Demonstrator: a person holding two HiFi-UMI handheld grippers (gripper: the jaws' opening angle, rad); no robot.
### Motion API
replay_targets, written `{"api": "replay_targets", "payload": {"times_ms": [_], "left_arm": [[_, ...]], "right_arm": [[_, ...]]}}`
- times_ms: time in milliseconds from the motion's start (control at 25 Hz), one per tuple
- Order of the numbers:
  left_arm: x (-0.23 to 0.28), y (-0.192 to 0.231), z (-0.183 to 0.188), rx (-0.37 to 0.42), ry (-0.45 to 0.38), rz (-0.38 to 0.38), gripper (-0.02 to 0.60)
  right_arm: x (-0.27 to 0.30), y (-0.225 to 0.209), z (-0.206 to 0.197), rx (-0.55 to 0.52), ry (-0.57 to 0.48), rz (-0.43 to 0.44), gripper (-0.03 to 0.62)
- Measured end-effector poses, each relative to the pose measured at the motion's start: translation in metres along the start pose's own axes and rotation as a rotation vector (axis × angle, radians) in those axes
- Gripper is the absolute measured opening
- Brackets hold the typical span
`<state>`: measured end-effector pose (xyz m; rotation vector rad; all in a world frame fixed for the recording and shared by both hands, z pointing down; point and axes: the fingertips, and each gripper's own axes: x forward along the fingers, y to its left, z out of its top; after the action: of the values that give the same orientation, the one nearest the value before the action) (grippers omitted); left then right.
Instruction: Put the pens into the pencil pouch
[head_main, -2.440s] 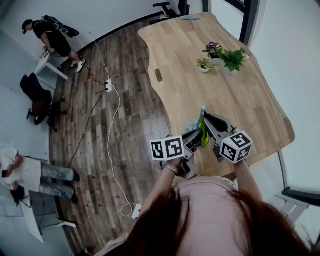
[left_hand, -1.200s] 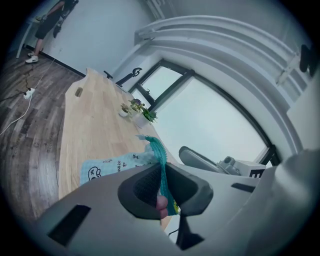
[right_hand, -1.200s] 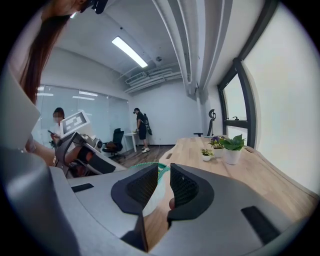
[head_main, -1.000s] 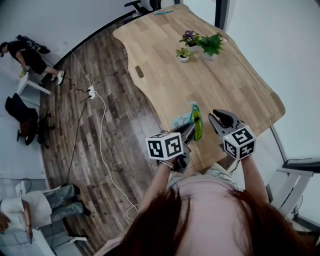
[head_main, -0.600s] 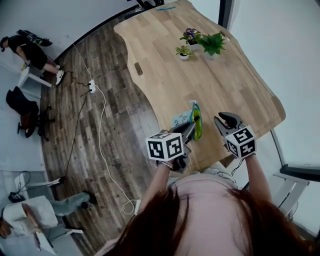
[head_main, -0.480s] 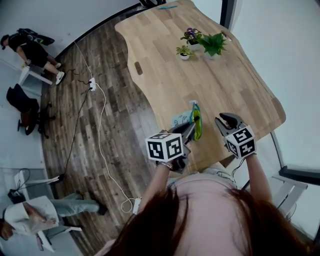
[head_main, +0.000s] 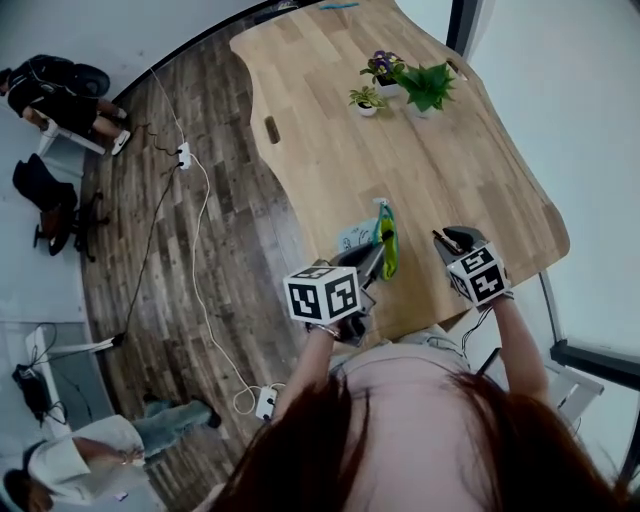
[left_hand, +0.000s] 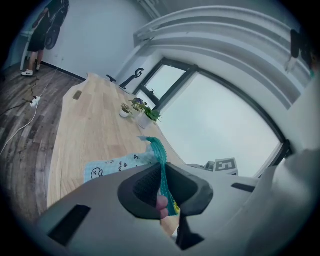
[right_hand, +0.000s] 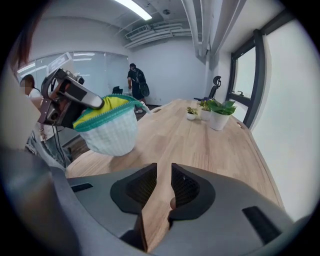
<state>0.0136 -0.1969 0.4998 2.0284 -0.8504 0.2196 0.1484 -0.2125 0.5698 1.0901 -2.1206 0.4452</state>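
Jaws of the left gripper (left_hand: 162, 189) pinch the teal-zippered pencil pouch (left_hand: 119, 167) above the table (left_hand: 82, 125).

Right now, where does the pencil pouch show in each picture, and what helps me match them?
Head view: the pencil pouch shows just right of centre, over the near edge of the table.
Left gripper view: centre, its teal zip edge pinched between the jaws.
Right gripper view: upper left, hanging from the left gripper.
Shared landmark: the potted plants on the table.
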Motion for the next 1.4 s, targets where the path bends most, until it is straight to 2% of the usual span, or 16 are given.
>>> {"api": "replay_targets", "payload": {"times_ms": [400, 800, 1000, 1120, 1200, 1400], "left_arm": [[0.009, -0.001, -0.001, -0.009, 0.007, 0.021, 0.023], [0.014, -0.001, -0.004, -0.026, 0.024, 0.023, 0.023], [0.014, 0.001, -0.002, -0.034, 0.024, 0.024, 0.023], [0.013, 0.0, -0.001, -0.032, 0.022, 0.017, 0.023], [0.011, 0.001, 0.0, -0.028, 0.023, 0.017, 0.023], [0.009, 0.003, 0.002, -0.036, 0.016, 0.016, 0.023]], "right_arm": [[0.037, -0.011, -0.04, -0.025, 0.183, 0.08, 0.078], [0.063, -0.025, -0.073, -0.029, 0.317, 0.106, 0.08], [0.067, -0.029, -0.071, 0.005, 0.338, 0.108, 0.079], [0.067, -0.03, -0.071, 0.01, 0.343, 0.092, 0.037], [0.067, -0.03, -0.071, 0.021, 0.343, 0.084, 0.034], [0.064, -0.031, -0.06, 0.069, 0.3, 0.063, 0.034]]}}
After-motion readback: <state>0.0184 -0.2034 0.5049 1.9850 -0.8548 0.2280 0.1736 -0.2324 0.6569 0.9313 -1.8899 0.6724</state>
